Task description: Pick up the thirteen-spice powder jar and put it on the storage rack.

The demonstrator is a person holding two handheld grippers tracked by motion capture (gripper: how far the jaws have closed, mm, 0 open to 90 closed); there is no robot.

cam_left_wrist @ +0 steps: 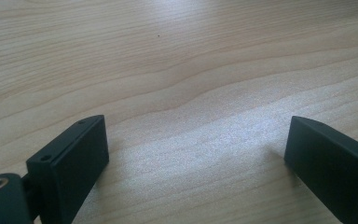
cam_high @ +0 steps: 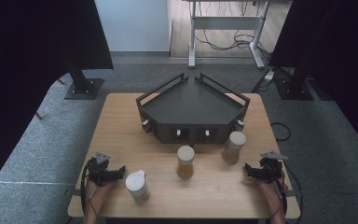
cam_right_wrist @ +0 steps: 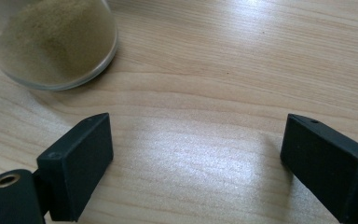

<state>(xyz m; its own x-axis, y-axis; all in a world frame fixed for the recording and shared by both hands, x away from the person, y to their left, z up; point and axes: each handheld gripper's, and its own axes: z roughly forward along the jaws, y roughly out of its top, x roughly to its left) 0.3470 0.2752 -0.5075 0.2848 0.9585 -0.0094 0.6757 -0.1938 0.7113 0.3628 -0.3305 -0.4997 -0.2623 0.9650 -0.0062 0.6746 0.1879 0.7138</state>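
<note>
Pale wood table point(cam_high: 121, 121) spreads under both my grippers. Left gripper point(cam_high: 119, 173) rests low with jaws wide apart, nothing between them, the white-lidded jar point(cam_high: 137, 185) just beside its tips. Right gripper point(cam_high: 248, 169) gapes empty too (a jar of tan powder point(cam_right_wrist: 56, 44) sits ahead, off its left jaw). Beyond stands the dark tray point(cam_high: 191, 109).

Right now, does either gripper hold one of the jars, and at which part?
No, nothing is held. The left gripper and the right gripper both have open jaws over bare table, apart from the three jars.
</note>
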